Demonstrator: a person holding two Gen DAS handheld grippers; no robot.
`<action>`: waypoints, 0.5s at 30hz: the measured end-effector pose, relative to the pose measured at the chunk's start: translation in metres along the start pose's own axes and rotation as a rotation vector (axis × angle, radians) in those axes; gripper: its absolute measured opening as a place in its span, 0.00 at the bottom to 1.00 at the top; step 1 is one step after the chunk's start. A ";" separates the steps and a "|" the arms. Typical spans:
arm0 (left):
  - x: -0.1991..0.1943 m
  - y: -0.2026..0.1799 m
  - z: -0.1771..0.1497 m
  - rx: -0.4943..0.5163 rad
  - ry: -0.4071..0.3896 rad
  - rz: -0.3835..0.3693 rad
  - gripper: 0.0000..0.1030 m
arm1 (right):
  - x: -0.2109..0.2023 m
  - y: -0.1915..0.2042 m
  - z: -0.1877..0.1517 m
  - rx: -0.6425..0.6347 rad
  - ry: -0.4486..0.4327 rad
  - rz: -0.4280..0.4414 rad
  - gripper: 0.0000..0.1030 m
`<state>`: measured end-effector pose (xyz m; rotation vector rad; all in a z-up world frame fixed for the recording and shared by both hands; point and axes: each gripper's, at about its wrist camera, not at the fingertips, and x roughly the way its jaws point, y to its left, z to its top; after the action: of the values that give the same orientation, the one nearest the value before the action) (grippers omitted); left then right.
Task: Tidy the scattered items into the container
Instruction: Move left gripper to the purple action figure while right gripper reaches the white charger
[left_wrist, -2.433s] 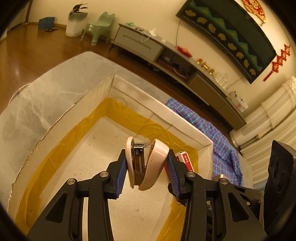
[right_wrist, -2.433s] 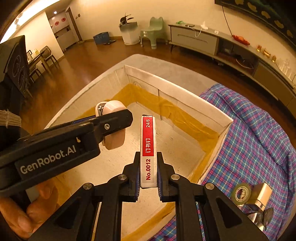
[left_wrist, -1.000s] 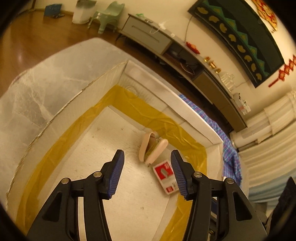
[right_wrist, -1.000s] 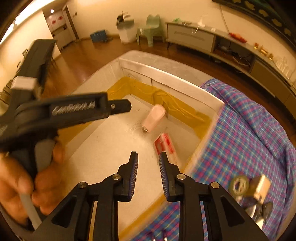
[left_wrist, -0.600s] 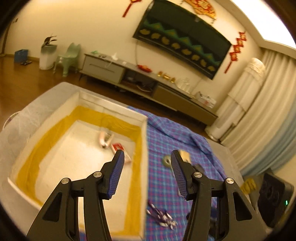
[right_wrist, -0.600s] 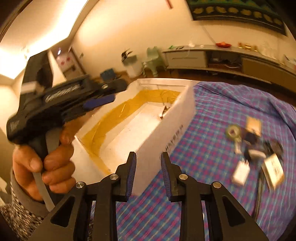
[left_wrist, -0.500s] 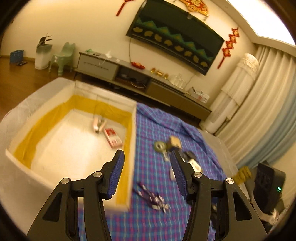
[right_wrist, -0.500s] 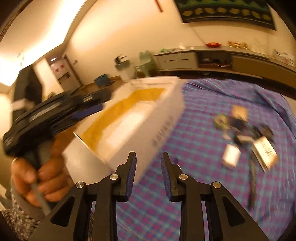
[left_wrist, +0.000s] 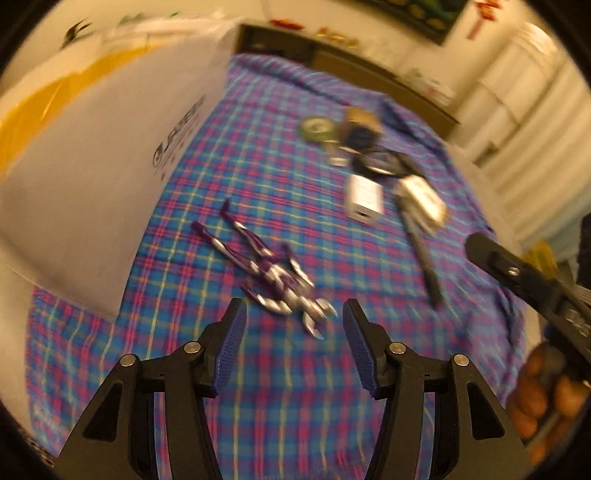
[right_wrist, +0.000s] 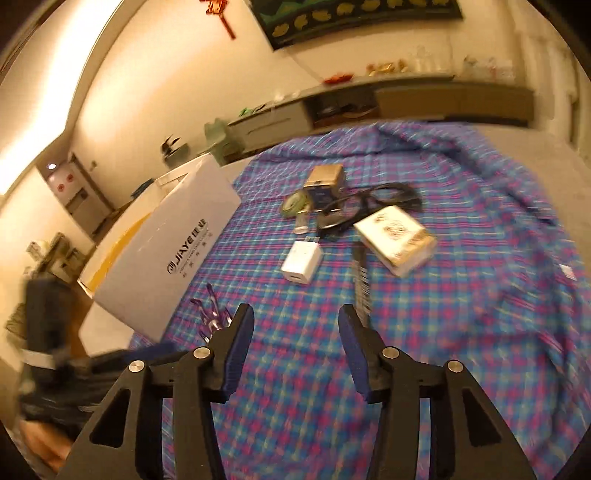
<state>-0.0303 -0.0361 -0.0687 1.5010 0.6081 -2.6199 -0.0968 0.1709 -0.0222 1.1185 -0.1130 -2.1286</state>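
Fetch step. Left hand-held gripper (left_wrist: 291, 345) jaws apart, empty, right above purple clips (left_wrist: 271, 280) beside box (right_wrist: 162, 254). Right hand-held gripper (right_wrist: 295, 345) apart, empty. Next: drop lower, straddle clips, close.

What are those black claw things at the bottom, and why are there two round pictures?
Those claws are grabbing tools, one in each of a person's hands. A small camera on each tool looks along its jaws, so you get one picture per hand. The left gripper and the right gripper are both open and hold nothing. Below them is a checked cloth with scattered things: purple clips, a white charger, a small box and a tape roll. The big white box is where they go.
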 end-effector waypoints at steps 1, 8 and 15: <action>0.006 0.003 0.006 -0.014 0.003 0.010 0.57 | 0.012 0.001 0.008 -0.011 0.017 0.014 0.48; 0.026 -0.006 0.015 -0.024 0.036 0.157 0.59 | 0.090 0.008 0.040 -0.009 0.148 -0.063 0.49; 0.023 -0.011 -0.010 0.075 -0.135 0.175 0.57 | 0.104 0.001 0.024 -0.079 0.160 -0.165 0.32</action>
<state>-0.0366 -0.0194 -0.0889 1.3156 0.3543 -2.6070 -0.1526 0.0994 -0.0778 1.2838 0.1410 -2.1560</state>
